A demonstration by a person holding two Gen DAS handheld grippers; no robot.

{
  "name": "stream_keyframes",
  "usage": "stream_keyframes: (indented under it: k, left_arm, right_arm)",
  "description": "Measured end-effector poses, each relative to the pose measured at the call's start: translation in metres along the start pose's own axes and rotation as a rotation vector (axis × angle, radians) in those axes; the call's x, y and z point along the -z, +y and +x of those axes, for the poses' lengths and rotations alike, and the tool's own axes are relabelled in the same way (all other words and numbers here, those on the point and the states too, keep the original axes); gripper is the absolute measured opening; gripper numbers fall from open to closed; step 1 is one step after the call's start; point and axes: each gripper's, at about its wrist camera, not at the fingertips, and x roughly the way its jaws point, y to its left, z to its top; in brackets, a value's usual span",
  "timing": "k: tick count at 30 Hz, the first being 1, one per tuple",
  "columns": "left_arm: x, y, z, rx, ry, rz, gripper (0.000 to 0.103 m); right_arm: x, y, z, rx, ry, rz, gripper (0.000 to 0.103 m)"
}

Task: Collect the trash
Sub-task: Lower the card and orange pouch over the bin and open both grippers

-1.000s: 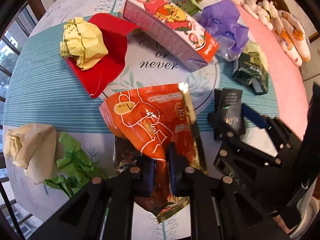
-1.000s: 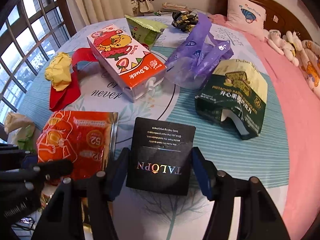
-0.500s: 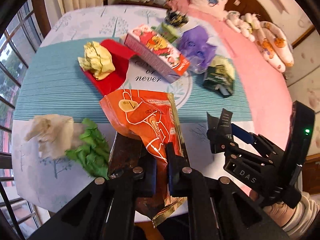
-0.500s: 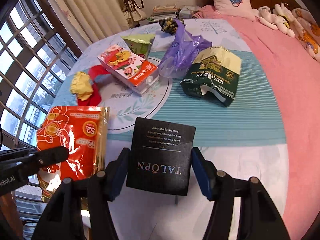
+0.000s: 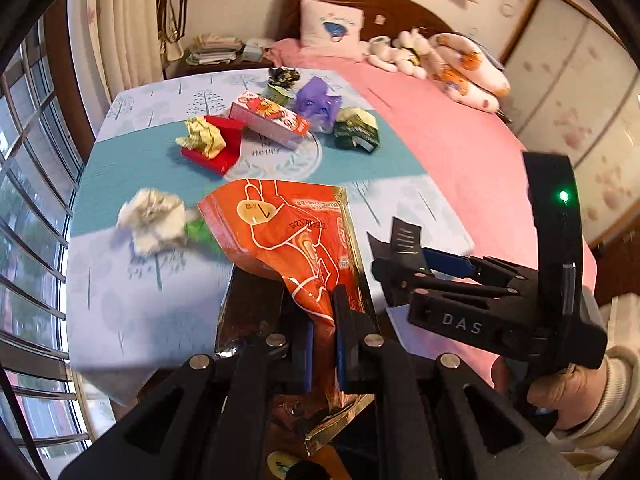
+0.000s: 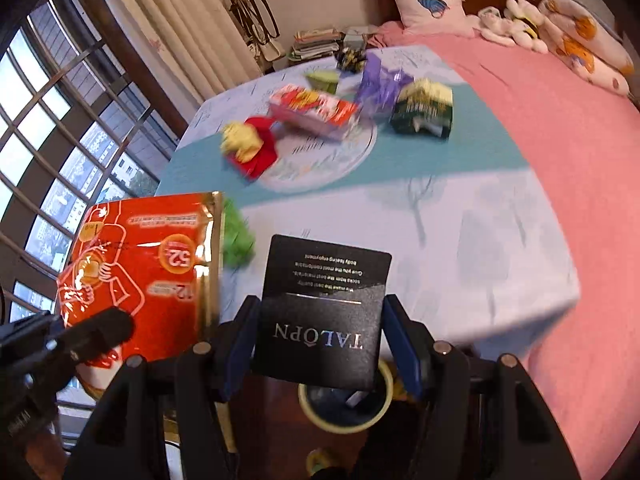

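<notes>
My left gripper [image 5: 322, 322] is shut on an orange foil snack bag [image 5: 292, 232], which hangs in the air off the bed's near edge. The same orange bag [image 6: 136, 268] shows at the left of the right wrist view. My right gripper [image 6: 320, 336] is shut on a flat black card packet [image 6: 324, 312] printed TALOPN, held by its two side edges. Below it on the floor stands a round bin with a pale green rim [image 6: 384, 404]. In the left wrist view the right gripper [image 5: 400, 268] with the black packet [image 5: 406, 240] sits at the right, a hand [image 5: 568, 392] holding it.
Trash lies on the cloth-covered bed [image 5: 140, 300]: a crumpled beige paper [image 5: 154, 218], green paper [image 5: 202, 232], yellow wad [image 5: 202, 140] on a red piece [image 5: 224, 156], a strawberry carton [image 5: 272, 120], a purple bag [image 5: 316, 102], a dark green box [image 5: 356, 132]. Window bars [image 5: 28, 208] run along the left.
Both grippers rose and pulled back off the bed, carrying the orange bag and the black packet. The bed's trash now looks farther away, and the floor bin has come into view.
</notes>
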Motion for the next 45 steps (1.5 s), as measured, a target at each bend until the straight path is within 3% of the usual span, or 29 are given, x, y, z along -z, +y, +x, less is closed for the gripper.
stream_keyframes:
  k: [4,11,18,25,35,44,45]
  left_arm:
    - [0.052,0.001,-0.007,0.017,0.001,-0.001,0.006]
    - [0.127,0.028,0.028,0.029,0.069,-0.136,0.006]
    - [0.187,0.066,0.108,-0.033,0.094,-0.259,0.006]
    - [0.243,0.101,0.206,-0.056,0.082,-0.378,0.006]
    - [0.307,0.112,0.331,-0.062,0.133,-0.3,0.006]
    - [0.323,0.119,0.374,-0.002,0.193,-0.271,0.008]
    - [0.326,0.12,0.376,-0.005,0.203,-0.26,0.012]
  right_arm:
    - [0.047,0.023,-0.002,0.032,0.033,0.003,0.061]
    - [0.119,0.035,0.037,0.107,0.193,-0.054,0.062]
    - [0.175,0.018,0.111,0.123,0.28,-0.103,0.062]
    - [0.219,-0.017,0.203,0.064,0.284,-0.126,0.062]
    - [0.262,-0.059,0.318,-0.021,0.265,-0.146,0.062]
    - [0.273,-0.074,0.354,-0.039,0.25,-0.184,0.062]
    - [0.274,-0.075,0.356,-0.039,0.249,-0.189,0.062]
